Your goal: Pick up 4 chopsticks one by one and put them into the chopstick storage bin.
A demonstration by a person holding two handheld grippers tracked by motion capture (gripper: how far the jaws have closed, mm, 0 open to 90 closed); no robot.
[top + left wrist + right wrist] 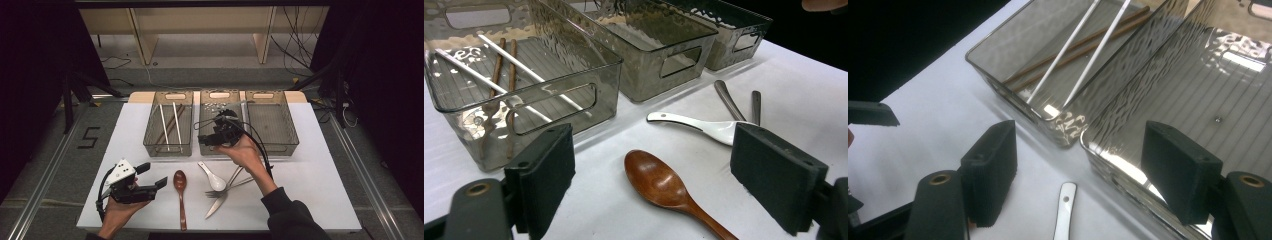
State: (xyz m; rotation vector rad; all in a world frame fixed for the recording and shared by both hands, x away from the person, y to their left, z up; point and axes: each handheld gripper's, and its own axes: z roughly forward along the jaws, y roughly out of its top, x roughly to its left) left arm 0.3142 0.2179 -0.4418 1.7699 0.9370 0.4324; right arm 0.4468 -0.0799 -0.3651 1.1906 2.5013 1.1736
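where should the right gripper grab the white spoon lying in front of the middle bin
Grip the white spoon by its thin flat handle, coming straight down from above with the jaws across it. The handle end lies bare on the table near the middle bin, while the bowl rests against the metal cutlery.

Chopsticks [170, 127] are seen in the left bin [149, 143], just left of the right hand-held gripper [205, 141]; another bin [295, 140] is set to its right.

A single digit, "5" [88, 137], stands on the floor left of the table (marked in dark strokes). Nothing else is legible.
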